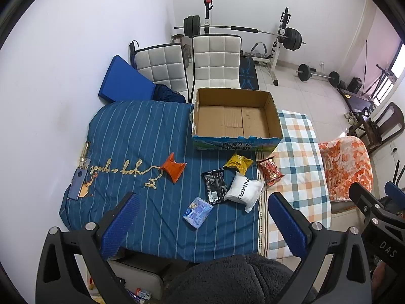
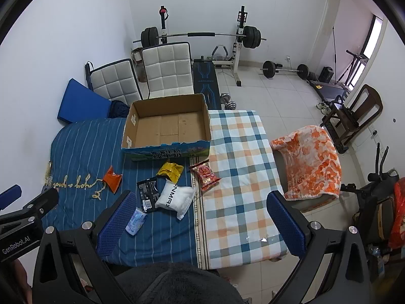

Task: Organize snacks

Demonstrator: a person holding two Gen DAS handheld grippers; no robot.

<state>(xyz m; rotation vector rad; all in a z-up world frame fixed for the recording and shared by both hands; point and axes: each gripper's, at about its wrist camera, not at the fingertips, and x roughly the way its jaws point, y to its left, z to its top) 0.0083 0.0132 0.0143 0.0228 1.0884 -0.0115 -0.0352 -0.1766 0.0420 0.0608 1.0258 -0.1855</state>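
Observation:
An empty cardboard box (image 1: 236, 98) (image 2: 167, 106) stands at the far side of the bed. In front of it lie several snack packets: orange (image 1: 174, 168) (image 2: 112, 179), yellow (image 1: 238, 163) (image 2: 170, 171), red (image 1: 269, 171) (image 2: 205, 174), black (image 1: 214, 185) (image 2: 148, 193), white (image 1: 244, 192) (image 2: 176, 197) and light blue (image 1: 198, 212) (image 2: 136, 221). My left gripper (image 1: 202, 204) hangs open above the near packets, holding nothing. My right gripper (image 2: 200, 202) is open too, over the seam between the two covers.
The bed has a blue striped quilt (image 1: 131, 136) and a checked sheet (image 2: 240, 167). A phone (image 1: 78, 185) lies at the quilt's left edge. An orange blanket (image 2: 310, 162) drapes a seat to the right. Two white chairs (image 1: 215, 60) and weight equipment (image 2: 200, 35) stand behind.

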